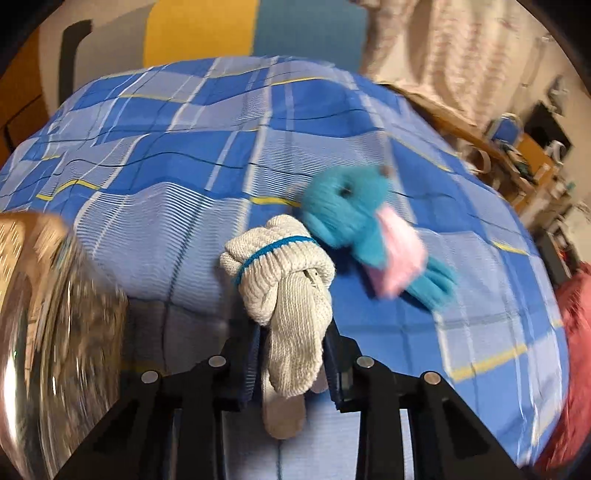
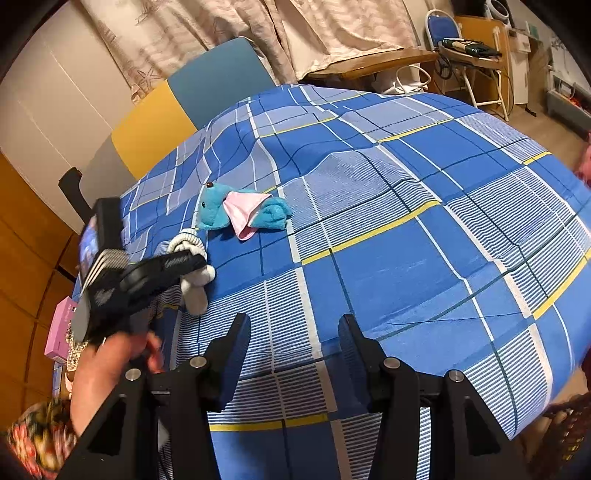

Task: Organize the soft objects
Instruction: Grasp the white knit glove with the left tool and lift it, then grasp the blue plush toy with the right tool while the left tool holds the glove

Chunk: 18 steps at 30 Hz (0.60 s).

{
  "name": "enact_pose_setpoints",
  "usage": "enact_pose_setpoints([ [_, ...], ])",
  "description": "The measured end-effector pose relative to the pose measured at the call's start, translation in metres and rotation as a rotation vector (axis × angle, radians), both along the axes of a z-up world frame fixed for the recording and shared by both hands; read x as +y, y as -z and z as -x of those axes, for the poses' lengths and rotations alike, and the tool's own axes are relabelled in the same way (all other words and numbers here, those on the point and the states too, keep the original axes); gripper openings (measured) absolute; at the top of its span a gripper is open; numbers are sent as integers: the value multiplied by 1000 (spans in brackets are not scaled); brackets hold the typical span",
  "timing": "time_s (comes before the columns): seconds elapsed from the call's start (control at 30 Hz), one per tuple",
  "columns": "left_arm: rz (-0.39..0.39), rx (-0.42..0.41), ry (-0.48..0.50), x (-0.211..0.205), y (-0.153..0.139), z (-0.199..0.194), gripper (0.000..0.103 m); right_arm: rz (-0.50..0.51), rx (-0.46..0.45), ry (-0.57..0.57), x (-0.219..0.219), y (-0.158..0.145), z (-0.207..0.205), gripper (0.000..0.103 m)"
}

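Gloves first: a rolled cream knit glove bundle (image 1: 284,295), banded with a thin blue stripe, sits pinched in the left tool (image 1: 291,354), and you can see both dark pads pressed against its hanging finger end, one on each side. No earlier picture to go by, so only the grip itself is on show. The bundle's fat rolled end pokes out just ahead of the tool's tips, resting on the blue checked bed cover (image 1: 177,155). Just beyond that, up and to the right of the left tool, lies a small blue plush toy (image 1: 354,218) with a pink cloth (image 1: 399,254) draped over its middle, nearly touching the glove roll. Off to the left tool's near left is a shiny clear rounded thing (image 1: 48,321), too blurred to name. From the other side, the right tool (image 2: 293,354) hangs over a bare patch of the cover, its fingers standing apart with nothing between them. The glove bundle and the toy are well ahead and to the left of it, and there the person's hand (image 2: 107,369) grips the left tool's handle, angled down onto the bundle. Behind the bed, a yellow and blue headboard (image 2: 184,107) and pale curtains (image 2: 236,33).
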<state>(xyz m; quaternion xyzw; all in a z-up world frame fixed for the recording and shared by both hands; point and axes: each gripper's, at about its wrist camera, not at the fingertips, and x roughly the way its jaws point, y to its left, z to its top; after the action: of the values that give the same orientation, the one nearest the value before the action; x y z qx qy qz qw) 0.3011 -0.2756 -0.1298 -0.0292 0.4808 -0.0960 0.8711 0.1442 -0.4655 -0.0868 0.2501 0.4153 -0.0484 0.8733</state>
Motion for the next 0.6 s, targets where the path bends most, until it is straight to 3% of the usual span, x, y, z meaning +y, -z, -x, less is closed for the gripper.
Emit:
enact_pose_setpoints([
  [0.2, 22, -55, 176, -6, 1, 69, 30, -11, -12, 4, -4, 2, 0, 50],
  [0.33, 46, -27, 219, 4, 13, 96, 30, 21, -55, -16, -1, -1, -3, 51],
  [0.47, 88, -11, 224, 20, 13, 107, 30, 111, -113, -110, 14, -9, -22, 64],
  [0.53, 94, -10, 246, 23, 14, 114, 30, 182, -147, -180, 27, -15, -43, 77],
  [0.6, 89, -16, 267, 27, 14, 120, 30, 266, -156, -273, 43, -18, -75, 82],
])
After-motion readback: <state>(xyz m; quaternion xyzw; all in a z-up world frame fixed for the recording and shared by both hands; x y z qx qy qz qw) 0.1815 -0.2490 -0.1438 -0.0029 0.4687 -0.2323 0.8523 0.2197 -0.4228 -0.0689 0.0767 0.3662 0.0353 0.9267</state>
